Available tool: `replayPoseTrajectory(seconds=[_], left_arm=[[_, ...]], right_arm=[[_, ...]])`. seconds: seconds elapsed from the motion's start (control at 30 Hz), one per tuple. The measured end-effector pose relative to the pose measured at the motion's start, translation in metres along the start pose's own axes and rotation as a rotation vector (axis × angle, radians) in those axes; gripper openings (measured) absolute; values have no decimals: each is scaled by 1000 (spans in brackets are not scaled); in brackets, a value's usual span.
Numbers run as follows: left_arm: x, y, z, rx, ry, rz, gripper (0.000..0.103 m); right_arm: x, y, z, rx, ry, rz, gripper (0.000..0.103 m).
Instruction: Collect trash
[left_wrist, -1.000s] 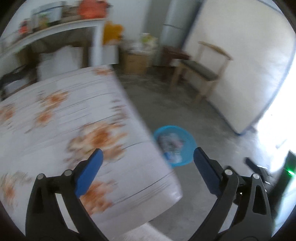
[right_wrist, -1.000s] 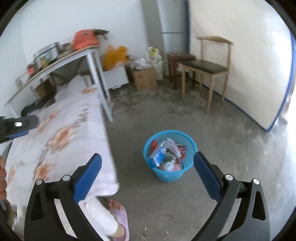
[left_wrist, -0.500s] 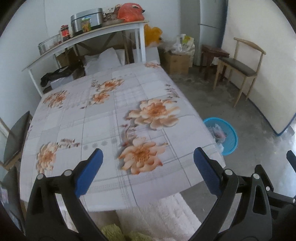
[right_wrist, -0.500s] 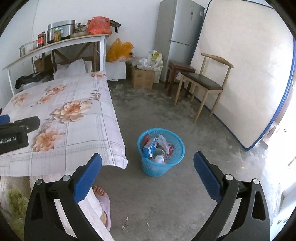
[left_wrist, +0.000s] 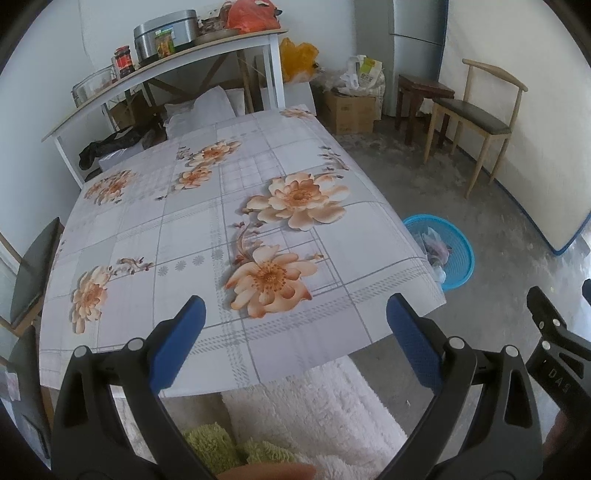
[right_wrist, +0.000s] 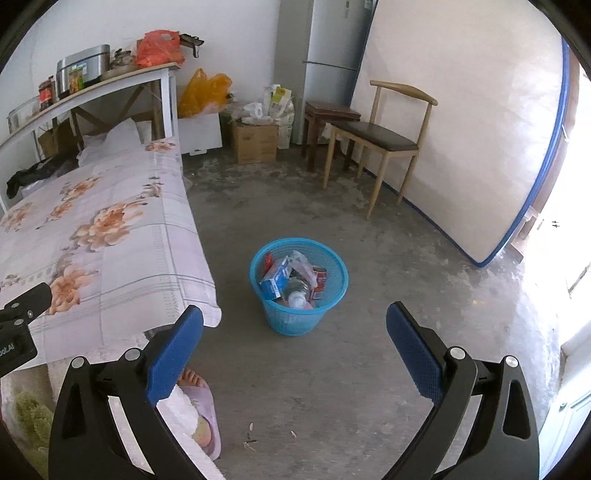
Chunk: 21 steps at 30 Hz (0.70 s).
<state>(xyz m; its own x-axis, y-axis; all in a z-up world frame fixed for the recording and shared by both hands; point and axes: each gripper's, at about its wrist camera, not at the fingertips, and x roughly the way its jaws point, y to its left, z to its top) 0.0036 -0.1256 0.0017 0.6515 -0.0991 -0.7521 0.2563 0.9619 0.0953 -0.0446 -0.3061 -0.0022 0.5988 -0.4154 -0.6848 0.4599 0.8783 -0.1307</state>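
Observation:
A blue plastic basket (right_wrist: 295, 317) stands on the concrete floor to the right of the table and holds a carton, a can, a bottle and plastic wrap. It also shows in the left wrist view (left_wrist: 458, 254), partly hidden by the table's corner. My left gripper (left_wrist: 295, 332) is open and empty, held above the near edge of the floral tablecloth (left_wrist: 207, 229). My right gripper (right_wrist: 295, 343) is open and empty, held above the floor, nearer than the basket.
A wooden chair (right_wrist: 384, 140), a stool (right_wrist: 328, 114) and a mattress (right_wrist: 461, 122) against the wall stand at the right. A shelf table (left_wrist: 170, 62) with pots and jars is behind the table. A slippered foot (right_wrist: 199, 410) is below. Boxes (right_wrist: 255, 142) sit by the fridge.
The left view has swung from the basket back over the table and steadied. The right gripper has pulled back and up from the basket. Both stayed open.

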Motion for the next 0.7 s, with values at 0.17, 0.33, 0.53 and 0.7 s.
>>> replayPoseTrajectory(seconds=[0.17, 0.33, 0.53, 0.7], left_arm=[[-1, -2, 1, 3, -3, 0, 94], [-1, -1, 1, 0, 3, 2, 94], [1, 3, 3, -21, 12, 9, 94], [2, 7, 3, -39, 20, 11, 94]], right_arm=[[0, 0, 1, -8, -2, -6, 96], [0, 3, 1, -23, 2, -4, 96], [1, 6, 3, -34, 5, -4, 96], [0, 6, 3, -33, 3, -5, 96]])
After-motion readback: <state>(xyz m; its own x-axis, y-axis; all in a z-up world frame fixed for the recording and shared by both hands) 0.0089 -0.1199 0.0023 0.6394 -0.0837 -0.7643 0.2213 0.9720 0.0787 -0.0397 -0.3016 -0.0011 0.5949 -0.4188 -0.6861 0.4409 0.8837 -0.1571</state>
